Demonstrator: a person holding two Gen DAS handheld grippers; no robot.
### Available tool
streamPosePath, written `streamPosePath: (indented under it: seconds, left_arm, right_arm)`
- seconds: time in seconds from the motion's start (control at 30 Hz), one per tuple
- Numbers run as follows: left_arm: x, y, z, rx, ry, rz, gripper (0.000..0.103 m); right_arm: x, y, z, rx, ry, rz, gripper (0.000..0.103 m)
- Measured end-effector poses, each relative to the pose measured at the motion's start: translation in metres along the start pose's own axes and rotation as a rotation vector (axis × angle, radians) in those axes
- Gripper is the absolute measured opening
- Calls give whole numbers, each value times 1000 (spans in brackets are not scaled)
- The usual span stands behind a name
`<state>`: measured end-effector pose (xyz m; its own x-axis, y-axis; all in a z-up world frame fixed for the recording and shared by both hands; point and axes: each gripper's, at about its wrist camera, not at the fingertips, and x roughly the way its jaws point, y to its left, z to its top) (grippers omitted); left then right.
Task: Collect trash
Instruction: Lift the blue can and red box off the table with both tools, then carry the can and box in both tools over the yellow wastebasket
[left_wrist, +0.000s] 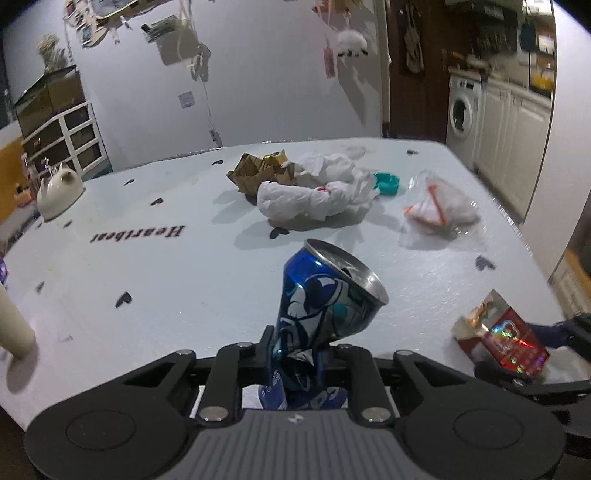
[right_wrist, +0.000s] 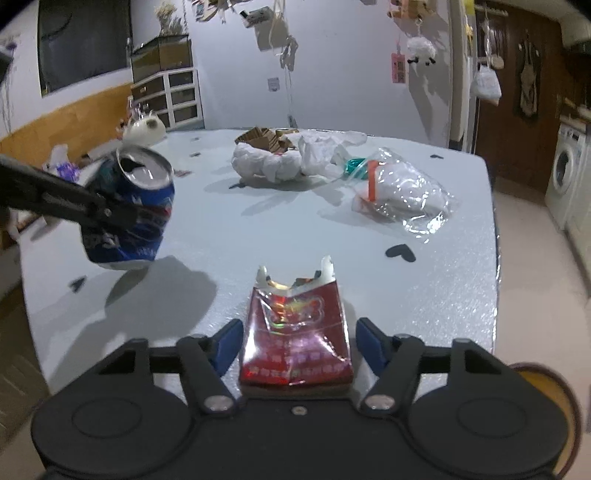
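Mostly pale table (left_wrist: 147, 295) w/ black hearts, white wall (left_wrist: 277, 74) behind.

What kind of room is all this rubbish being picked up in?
Most likely a home, in a dining area that opens onto a kitchen or laundry corner: a washing machine beside white cabinets, a table, and a drawer unit against the wall.

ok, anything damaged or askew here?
Yes. The blue can in the left gripper is crushed at its middle and tilted. The red packet between the right gripper's open jaws has a ragged, torn-open top.
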<state>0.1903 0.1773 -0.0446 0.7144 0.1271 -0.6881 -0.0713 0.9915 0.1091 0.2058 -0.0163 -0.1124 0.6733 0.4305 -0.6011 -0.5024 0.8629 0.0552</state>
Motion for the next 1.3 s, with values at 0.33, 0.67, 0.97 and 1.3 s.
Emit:
streamPosePath:
  seconds: [0.33, 0.67, 0.97, 1.3]
  left_arm:
    - [-34, 0, -18, -159, -124, -70, 21]
    - [-71, -24, -27, -164, -230, -79, 21]
    - [-87, -76, -20, -91, -283, -120, 21]
    - [-78, -154, -2, -19, -290, -228, 21]
  right_arm:
    - [-23, -10, 1, 33, -62, -5, 53]
    - [-83, -27, 10, 36, -178, -42, 53]
    - [-126, -57, 11, 64, -223, -94, 54]
    - [-162, -119, -4, 118, -238, -209, 54]
